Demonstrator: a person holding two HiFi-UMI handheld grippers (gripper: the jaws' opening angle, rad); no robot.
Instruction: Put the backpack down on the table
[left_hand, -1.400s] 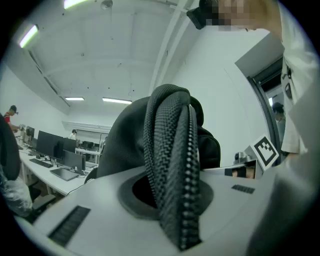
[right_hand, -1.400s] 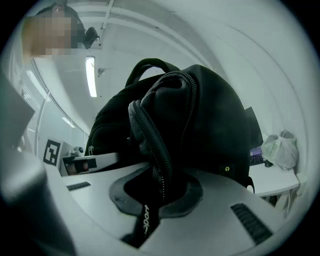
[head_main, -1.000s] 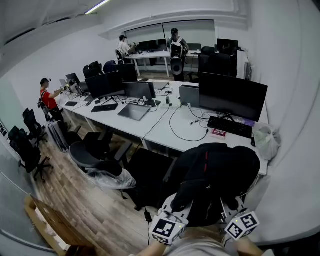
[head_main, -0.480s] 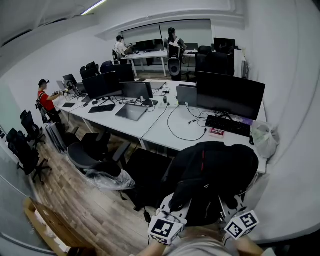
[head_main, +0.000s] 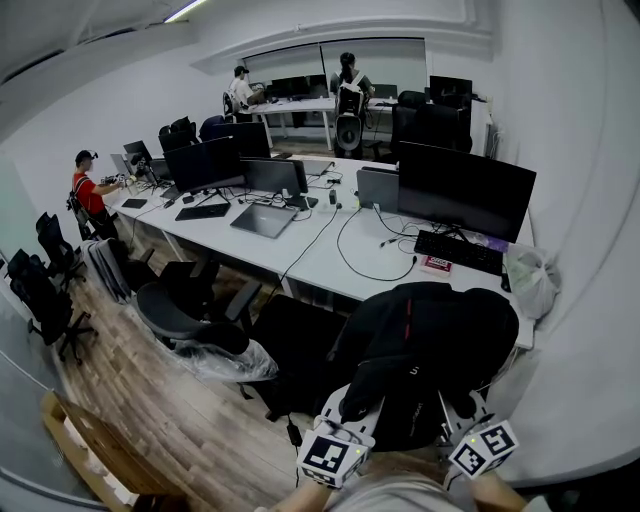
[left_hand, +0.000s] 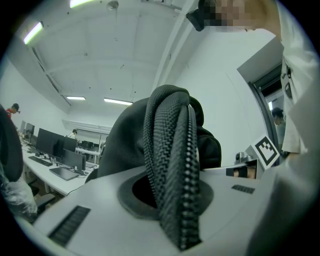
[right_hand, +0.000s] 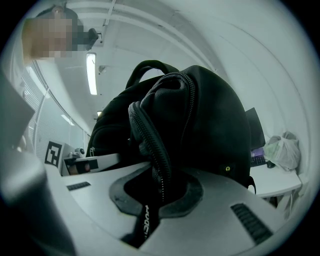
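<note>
The backpack (head_main: 430, 350) hangs before the desk's (head_main: 330, 262) near edge, toward its right end and clear of the floor. The left gripper (head_main: 352, 408) sits under its left side, the right gripper (head_main: 455, 408) under its right side. On the desk behind it lies a keyboard (head_main: 460, 253), with a monitor (head_main: 465, 190) beyond and a plastic bag (head_main: 533, 282) at the near right corner. An office chair (head_main: 190, 318) stands left of the backpack.
</note>
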